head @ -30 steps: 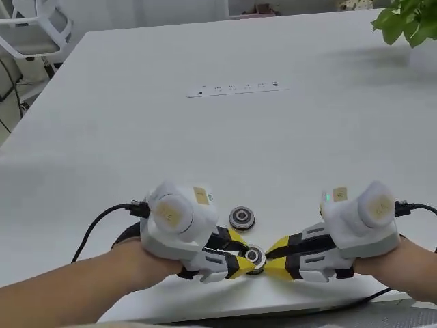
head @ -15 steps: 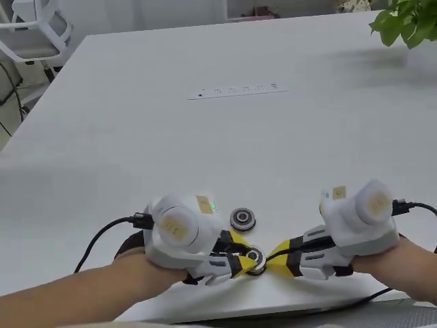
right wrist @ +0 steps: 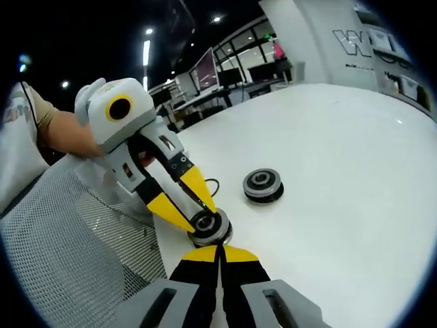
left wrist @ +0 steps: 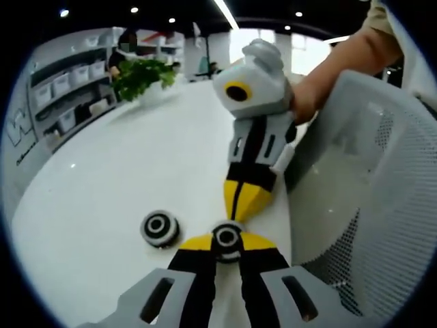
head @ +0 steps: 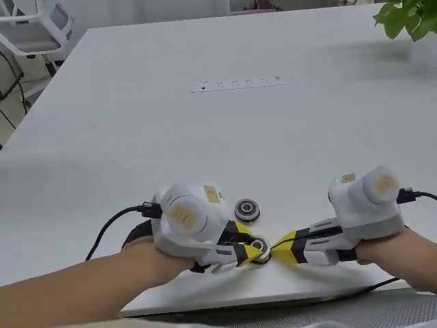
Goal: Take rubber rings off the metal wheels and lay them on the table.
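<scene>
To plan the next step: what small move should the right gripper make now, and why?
Probably draw the right gripper back, away from the wheel. The left gripper clamps that wheel, and the right jaws are shut against its rim, seemingly on the rubber ring, so pulling should peel it off.

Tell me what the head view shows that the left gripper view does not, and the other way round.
The head view adds the socket strip in the table and a white chair. The left gripper view adds wall shelves and a mesh chair back. Both share the plant, the free wheel, and the held wheel between the fingers of the left gripper, with the right gripper at it.
</scene>
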A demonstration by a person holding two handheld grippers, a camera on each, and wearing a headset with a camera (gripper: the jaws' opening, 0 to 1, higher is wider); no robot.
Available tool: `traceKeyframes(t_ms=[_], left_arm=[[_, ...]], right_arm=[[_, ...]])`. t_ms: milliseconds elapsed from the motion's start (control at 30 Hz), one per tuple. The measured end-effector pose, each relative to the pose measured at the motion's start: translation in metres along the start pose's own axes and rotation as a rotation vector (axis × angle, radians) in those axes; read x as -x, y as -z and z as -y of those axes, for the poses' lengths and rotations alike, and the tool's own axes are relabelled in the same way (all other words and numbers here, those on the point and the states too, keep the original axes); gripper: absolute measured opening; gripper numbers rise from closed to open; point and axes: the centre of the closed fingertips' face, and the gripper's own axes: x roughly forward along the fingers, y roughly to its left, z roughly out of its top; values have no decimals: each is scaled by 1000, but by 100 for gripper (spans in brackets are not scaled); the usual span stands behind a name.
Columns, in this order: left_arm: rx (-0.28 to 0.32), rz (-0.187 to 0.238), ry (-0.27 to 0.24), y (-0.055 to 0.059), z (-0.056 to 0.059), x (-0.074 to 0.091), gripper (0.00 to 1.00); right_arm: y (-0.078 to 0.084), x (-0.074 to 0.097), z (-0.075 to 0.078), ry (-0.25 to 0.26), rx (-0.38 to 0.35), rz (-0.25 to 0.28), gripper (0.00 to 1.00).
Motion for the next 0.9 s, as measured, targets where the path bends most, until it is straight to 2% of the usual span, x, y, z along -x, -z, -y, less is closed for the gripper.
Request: traceKeyframes(t_ms=[367,500,600,767,900], left_arm=[[0,-2,3,0,-1,-1,12],[-2,-3,0,0,0,-2,12],[-3,-5,-1,0,0,-2,12],[-8,-5,1,-1,0,-2,12],[-8,-6,-1,-1,0,-2,12]], right_arm=[[-2,4,-2,-18,-128,50,0],[-13,9,-1,-25,-202,120,0],[-12,9,-1,-20,-193,110,0],[-14,10,-4,-32,-245,134,0],[-17,10,-9,-42,-248,137,0]])
